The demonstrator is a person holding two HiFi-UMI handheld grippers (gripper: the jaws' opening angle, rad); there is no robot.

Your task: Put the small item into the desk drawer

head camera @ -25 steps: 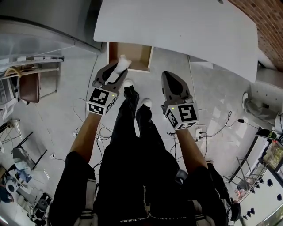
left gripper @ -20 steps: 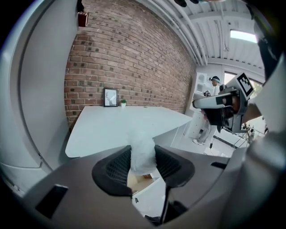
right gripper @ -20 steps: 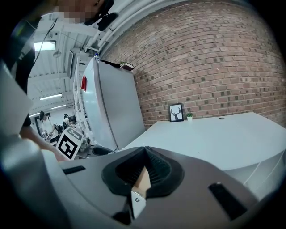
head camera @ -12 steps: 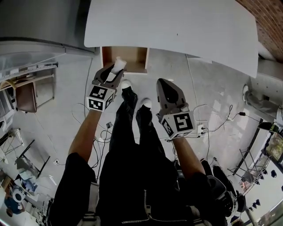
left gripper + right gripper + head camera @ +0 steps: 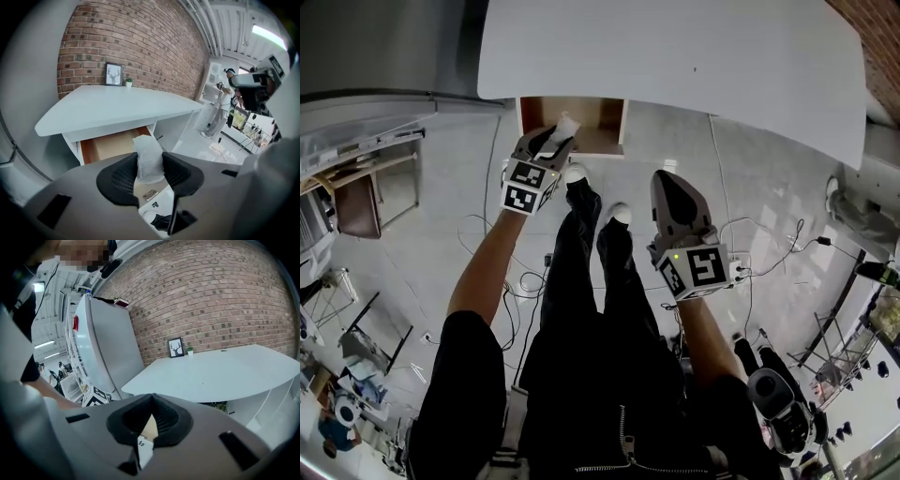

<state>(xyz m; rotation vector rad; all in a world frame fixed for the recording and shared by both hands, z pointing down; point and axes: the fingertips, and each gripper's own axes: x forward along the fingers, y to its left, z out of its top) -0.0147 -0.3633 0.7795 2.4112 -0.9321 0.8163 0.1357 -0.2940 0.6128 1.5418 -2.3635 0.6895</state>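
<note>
The small white packet (image 5: 148, 157) is pinched in the jaws of my left gripper (image 5: 551, 141), just above the near edge of the open drawer (image 5: 107, 144). My right gripper (image 5: 668, 180) hangs to the right, jaws together and empty. Next I'd reach farther in and release.

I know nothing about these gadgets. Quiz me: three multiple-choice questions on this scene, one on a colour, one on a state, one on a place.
1. The desk top is: A white; B black; C green.
2. The desk drawer is: A shut; B open; C lying on the floor.
3. The small white item is: A on the desk top; B inside the drawer; C held by the left gripper.
Answers: 1 A, the top is plain white. 2 B, its wooden inside shows. 3 C, the fingers pinch it.
</note>
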